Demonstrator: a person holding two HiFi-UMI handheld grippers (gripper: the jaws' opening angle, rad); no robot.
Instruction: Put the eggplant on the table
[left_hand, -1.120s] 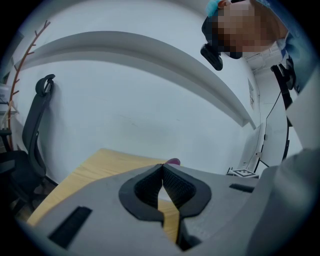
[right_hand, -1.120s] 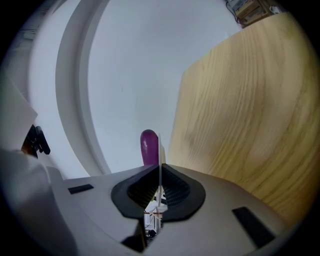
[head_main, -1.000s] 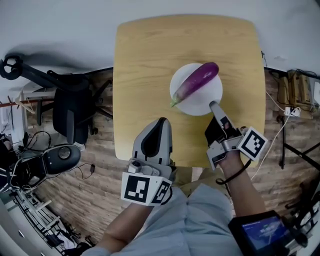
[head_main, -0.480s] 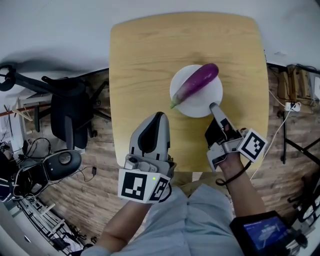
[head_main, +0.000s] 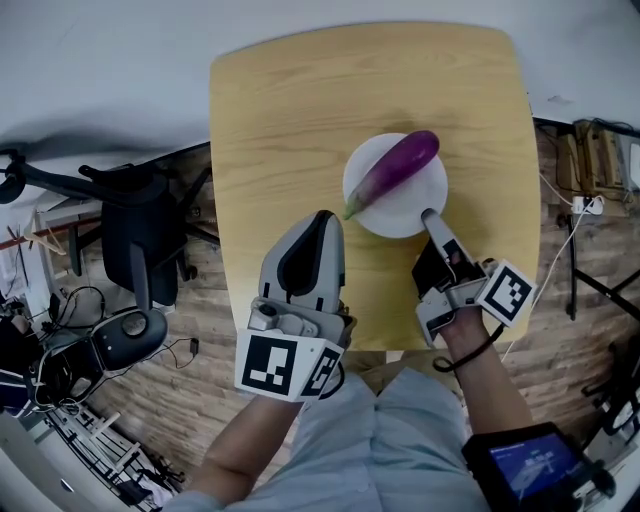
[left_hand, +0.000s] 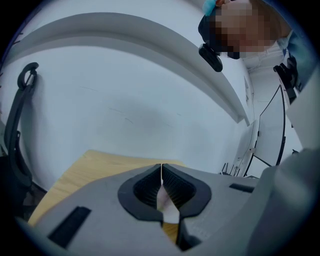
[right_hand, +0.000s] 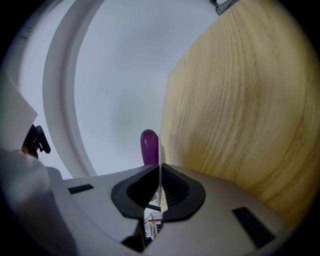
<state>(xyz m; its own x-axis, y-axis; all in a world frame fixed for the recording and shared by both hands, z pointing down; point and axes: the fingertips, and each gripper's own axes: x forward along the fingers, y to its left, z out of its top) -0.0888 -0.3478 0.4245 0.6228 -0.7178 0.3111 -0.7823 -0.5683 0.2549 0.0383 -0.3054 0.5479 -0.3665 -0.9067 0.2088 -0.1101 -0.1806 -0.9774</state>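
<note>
Eggplant (head_main: 392, 172) across the plate (head_main: 396, 218), mid-table (head_main: 290, 110), not yet on bare wood. Long axis diagonal: green stem end near left, purple tip far right. Just ahead of the right gripper (head_main: 432, 214), itself at the plate's near rim; nearer to it than to the left gripper (head_main: 322, 220), beside the stem end. Both shut tight, gripping nothing. Likely calls for opening the right across the narrow width. Full lie in head view alone; right gripper view gives only a purple end above closed jaws; left gripper view, none.
</note>
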